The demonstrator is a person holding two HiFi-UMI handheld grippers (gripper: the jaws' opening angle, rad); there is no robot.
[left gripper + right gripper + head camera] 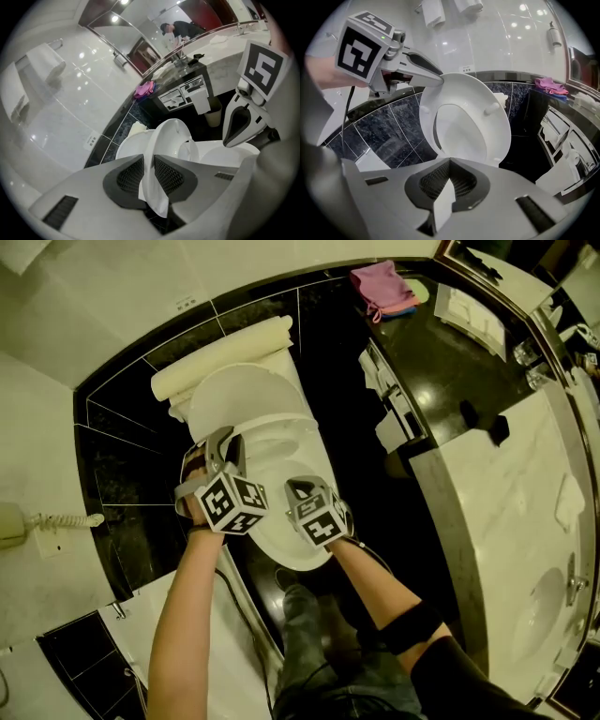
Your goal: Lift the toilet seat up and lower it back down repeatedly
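Gripping the seat (487, 117) at the left of its front rim, the left gripper (149, 161) has its 2 jaws clamped on the white plastic, which stands on edge between the pads. The seat is about half raised over the bowl (302, 557). Its long axis climbs from the hinge, at the tank (220, 357) end, to the free front end in the jaws. Its underside, with small bumpers showing, faces the right gripper (450, 164). The lid (239, 392) leans back behind it, toward the tank.

The right gripper hangs over the front of the bowl, near the seat's raised end but apart from it. Its jaws meet at the tips and hold nothing.

Seen from the head view, the toilet runs from upper left, at the tank, to lower right, where the person's legs (328, 662) stand at its front end. Black tiles (389, 126) lie behind and beside it. To the right of the toilet stands a dark counter (441, 381), with a pink cloth (382, 285) at its far end. Beyond that lies a white marble top (511, 512) with a basin (548, 615). A corded phone (17, 524) hangs on the pale wall at the left, well apart from the toilet.
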